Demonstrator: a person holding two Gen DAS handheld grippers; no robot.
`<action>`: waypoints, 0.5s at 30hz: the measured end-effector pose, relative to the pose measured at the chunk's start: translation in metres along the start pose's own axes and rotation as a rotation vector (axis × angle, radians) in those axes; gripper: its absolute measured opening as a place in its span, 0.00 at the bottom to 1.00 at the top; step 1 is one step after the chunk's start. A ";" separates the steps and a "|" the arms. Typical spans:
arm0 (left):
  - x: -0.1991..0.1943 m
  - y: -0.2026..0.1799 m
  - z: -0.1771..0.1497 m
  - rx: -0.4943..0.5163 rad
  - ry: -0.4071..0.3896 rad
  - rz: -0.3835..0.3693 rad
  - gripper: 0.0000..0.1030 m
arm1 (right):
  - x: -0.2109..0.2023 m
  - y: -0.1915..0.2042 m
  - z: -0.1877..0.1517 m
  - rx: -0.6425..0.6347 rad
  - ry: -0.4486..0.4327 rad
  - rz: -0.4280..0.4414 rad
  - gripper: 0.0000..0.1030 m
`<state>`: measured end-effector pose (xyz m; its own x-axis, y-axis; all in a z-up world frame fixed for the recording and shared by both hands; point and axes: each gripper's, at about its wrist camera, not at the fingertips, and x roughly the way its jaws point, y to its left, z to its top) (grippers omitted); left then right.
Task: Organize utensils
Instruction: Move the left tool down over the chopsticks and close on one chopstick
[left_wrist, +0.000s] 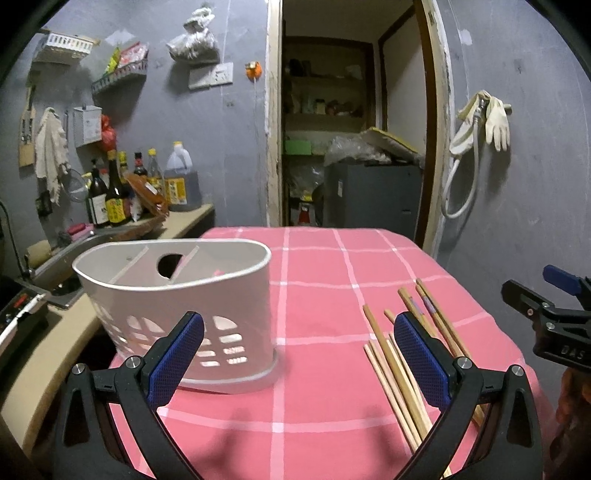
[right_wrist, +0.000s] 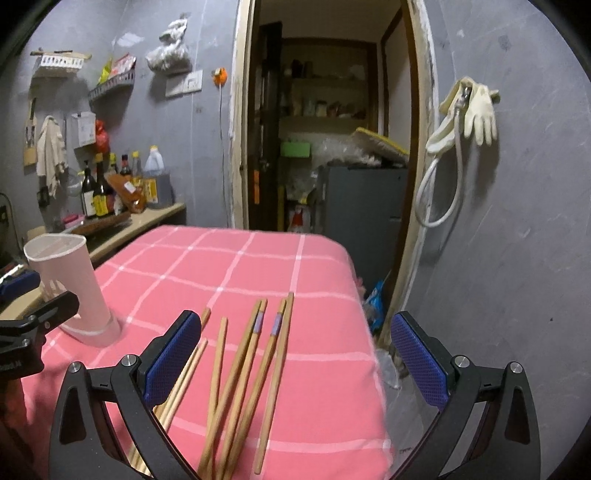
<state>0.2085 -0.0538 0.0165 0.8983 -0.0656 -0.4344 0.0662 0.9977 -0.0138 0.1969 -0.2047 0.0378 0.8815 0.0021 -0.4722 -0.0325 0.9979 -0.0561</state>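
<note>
A white plastic utensil holder (left_wrist: 177, 302) with inner dividers stands upright on the left of the pink checked tablecloth (left_wrist: 317, 398); in the right wrist view the holder (right_wrist: 70, 288) is at the far left. Several wooden chopsticks (left_wrist: 402, 362) lie loose on the cloth at the right; they also show in the right wrist view (right_wrist: 240, 373). My left gripper (left_wrist: 299, 354) is open and empty, between holder and chopsticks. My right gripper (right_wrist: 291, 354) is open and empty, just above the chopsticks, and shows at the right edge of the left wrist view (left_wrist: 546, 310).
A kitchen counter (left_wrist: 184, 221) with sauce bottles (left_wrist: 122, 192) and a sink runs along the left of the table. An open doorway (left_wrist: 351, 129) to a storeroom lies behind the table. The table's right edge (right_wrist: 373, 332) drops off beside the chopsticks.
</note>
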 end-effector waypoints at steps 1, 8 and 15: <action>0.003 -0.001 -0.002 0.001 0.011 -0.007 0.98 | 0.003 0.000 -0.001 -0.002 0.013 0.005 1.00; 0.027 -0.007 -0.013 0.019 0.119 -0.077 0.94 | 0.032 -0.004 -0.009 -0.012 0.124 0.030 0.78; 0.059 -0.014 -0.026 0.037 0.288 -0.176 0.62 | 0.065 -0.013 -0.016 0.004 0.264 0.071 0.47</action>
<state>0.2495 -0.0711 -0.0325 0.7127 -0.2243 -0.6647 0.2300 0.9698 -0.0806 0.2466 -0.2187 -0.0063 0.7236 0.0553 -0.6880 -0.0871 0.9961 -0.0115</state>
